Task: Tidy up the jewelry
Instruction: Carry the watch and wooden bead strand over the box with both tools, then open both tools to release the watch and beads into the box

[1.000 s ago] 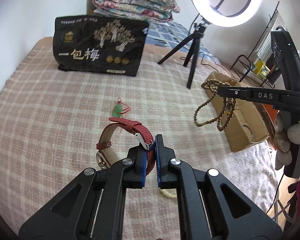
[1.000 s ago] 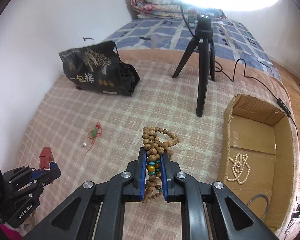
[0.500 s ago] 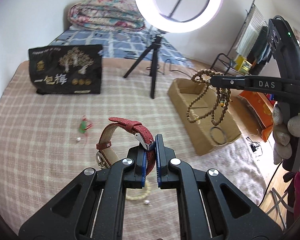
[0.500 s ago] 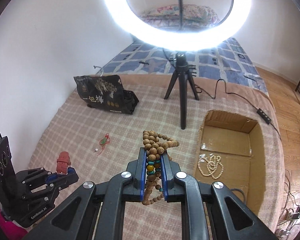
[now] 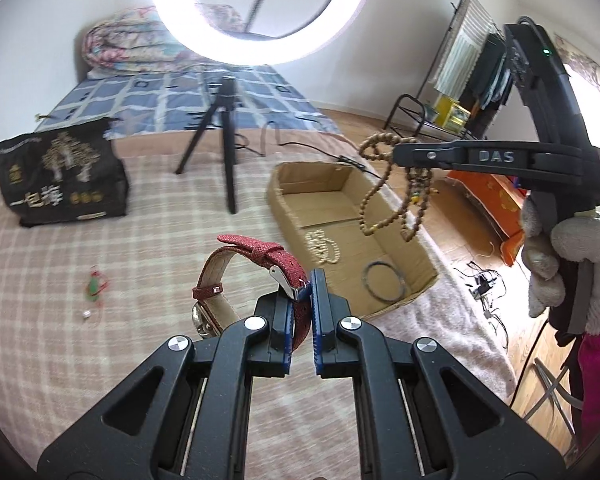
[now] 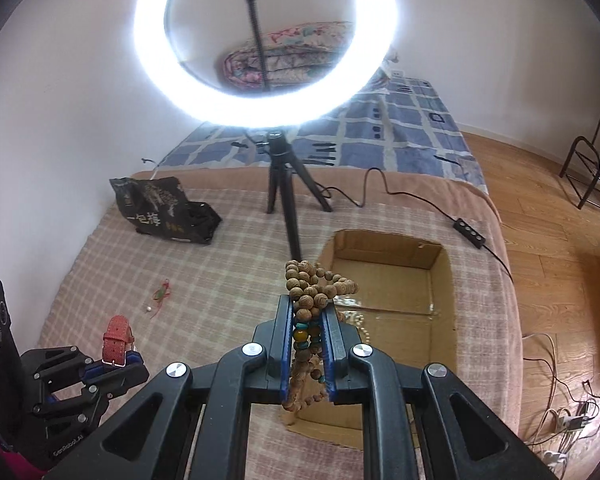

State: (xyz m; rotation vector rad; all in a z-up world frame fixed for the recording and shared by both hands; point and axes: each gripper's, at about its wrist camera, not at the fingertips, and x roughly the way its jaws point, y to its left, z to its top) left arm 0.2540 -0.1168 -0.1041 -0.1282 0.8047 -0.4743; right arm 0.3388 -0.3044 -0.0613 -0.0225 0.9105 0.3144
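My left gripper (image 5: 301, 312) is shut on the strap of a red watch (image 5: 256, 254) and holds it above the plaid blanket; it also shows in the right wrist view (image 6: 116, 364) with the watch (image 6: 118, 338). My right gripper (image 6: 307, 336) is shut on a wooden bead string (image 6: 314, 286) and holds it in the air over the near end of an open cardboard box (image 6: 444, 280). In the left wrist view the beads (image 5: 396, 196) hang from the right gripper (image 5: 404, 151) above the box (image 5: 284, 200), which holds a pearl necklace (image 5: 323, 246) and a dark bangle (image 5: 383, 282).
A small green and red charm (image 5: 94, 285) and a loose bead (image 5: 86, 314) lie on the blanket. A ring light on a tripod (image 6: 278, 184) stands mid-bed, its cable (image 6: 440, 210) runs right. A black bag (image 5: 62, 178) stands at the back left. The bed edge is right of the box.
Both grippers have risen and swung right toward the box. The bead string now hangs over the box. Both grips are unchanged.
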